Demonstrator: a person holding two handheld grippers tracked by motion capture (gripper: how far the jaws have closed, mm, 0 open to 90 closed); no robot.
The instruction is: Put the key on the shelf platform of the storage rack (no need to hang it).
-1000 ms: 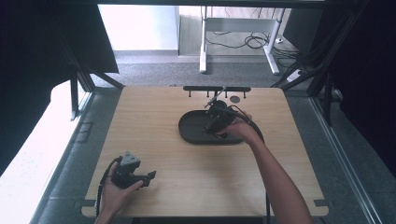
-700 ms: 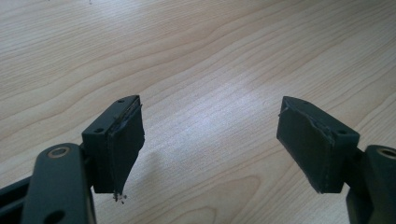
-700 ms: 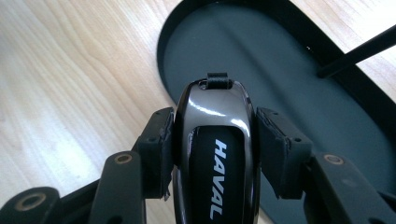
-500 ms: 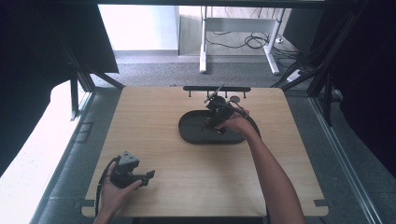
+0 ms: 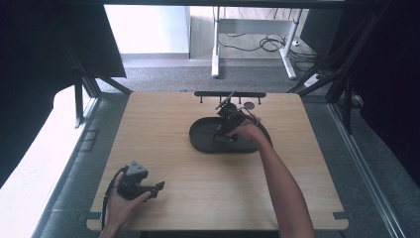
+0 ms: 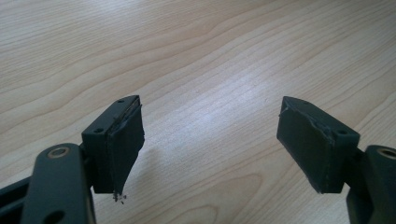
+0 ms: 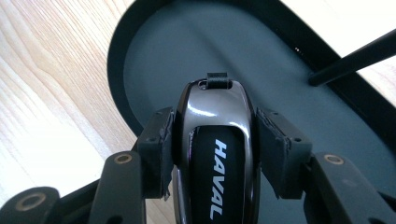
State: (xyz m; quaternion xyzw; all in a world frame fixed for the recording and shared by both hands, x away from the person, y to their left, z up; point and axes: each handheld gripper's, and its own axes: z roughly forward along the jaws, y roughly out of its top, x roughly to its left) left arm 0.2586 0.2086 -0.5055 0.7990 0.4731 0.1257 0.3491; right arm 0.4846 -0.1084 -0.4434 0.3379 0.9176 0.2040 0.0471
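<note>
Your right gripper [image 7: 215, 140] clamps a glossy, rounded HAVAL key fob [image 7: 215, 149] above the matte oval tray [image 7: 149, 56].
Your left gripper [image 6: 210, 140] is spread wide over pale woodgrain table [image 6: 210, 56].

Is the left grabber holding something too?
No, the left gripper has its jaws spread wide apart with nothing but the bare wooden table between them.
</note>
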